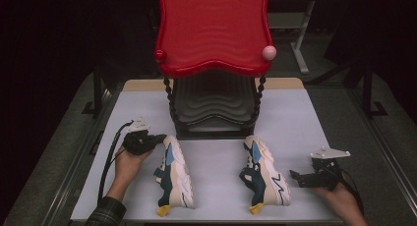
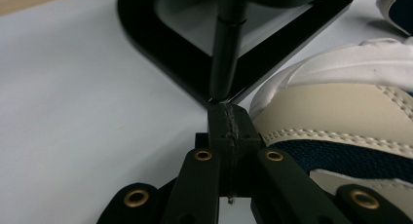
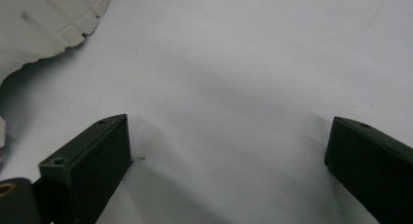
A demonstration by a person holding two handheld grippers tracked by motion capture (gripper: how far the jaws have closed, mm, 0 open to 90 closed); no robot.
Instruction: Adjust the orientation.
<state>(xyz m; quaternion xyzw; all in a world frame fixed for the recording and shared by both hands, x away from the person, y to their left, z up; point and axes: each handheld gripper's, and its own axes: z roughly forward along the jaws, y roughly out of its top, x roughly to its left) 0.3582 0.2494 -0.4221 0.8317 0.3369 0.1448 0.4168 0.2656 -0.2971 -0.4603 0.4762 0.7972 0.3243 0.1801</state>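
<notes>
2 sneakers lie on the white counter (image 1: 216, 157) in the lower half of the frame, long axes running bottom to top. The left sneaker (image 1: 176, 174) sits just right of the left gripper (image 1: 156, 138), whose jaws are pressed together on nothing, pointing toward the black stand (image 1: 214, 105) under the red tray (image 1: 213, 29). The right sneaker (image 1: 264, 174) lies just left of the right gripper (image 1: 296, 177), jaws spread wide apart and aimed at its sole. Each hand rests low beside its own shoe; the right looks readier to grasp.
</notes>
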